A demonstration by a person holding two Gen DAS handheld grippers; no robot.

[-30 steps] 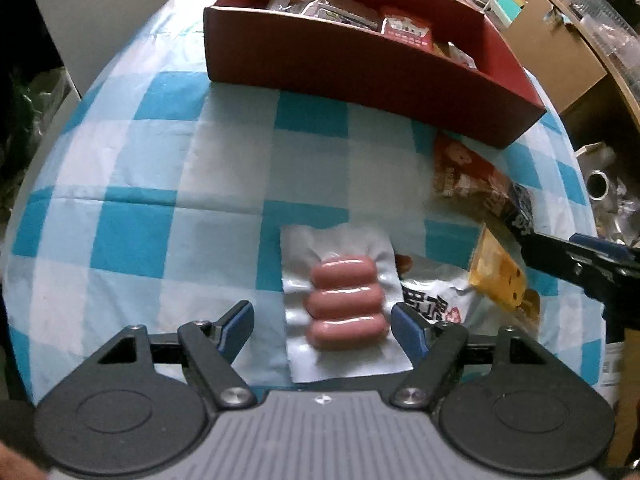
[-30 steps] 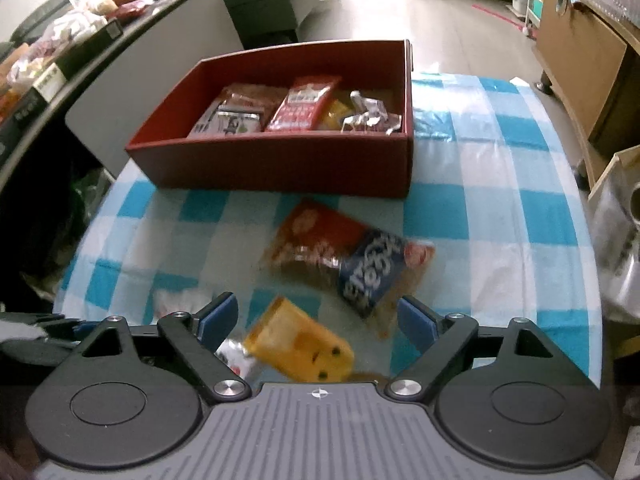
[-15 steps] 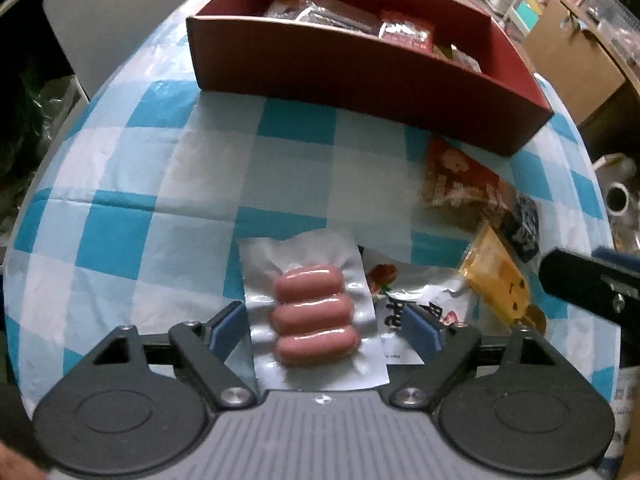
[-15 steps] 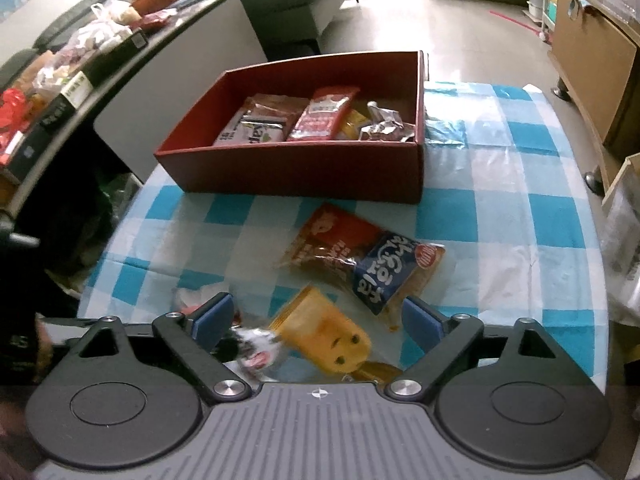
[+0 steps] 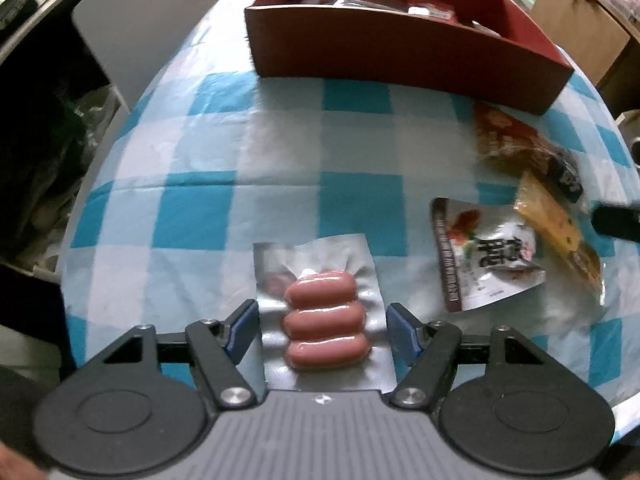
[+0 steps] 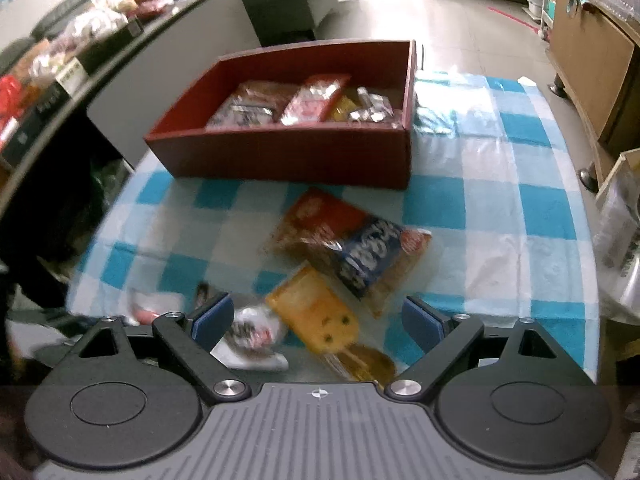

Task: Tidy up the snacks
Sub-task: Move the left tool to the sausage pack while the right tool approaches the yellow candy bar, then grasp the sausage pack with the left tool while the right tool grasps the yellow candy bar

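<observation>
At the near edge of the tabletop point(image 5: 200, 152), the sausage pack point(image 5: 324, 320) lies flat between the fingers of the left hand-held gripper point(image 5: 322, 330), whose jaws stand wide, flanking it without closing. The pack looks light, slick and floppy, its 3 sausages giving the only firm bulk; gripping across them seems safer than pinching the thin film border. The right hand-held gripper point(image 6: 316, 322), also wide and empty, hovers over the yellow packet point(image 6: 316, 316). The red box point(image 5: 400, 52) waits at the far edge. Since 1 second ago, the left gripper has advanced around the pack.
</observation>
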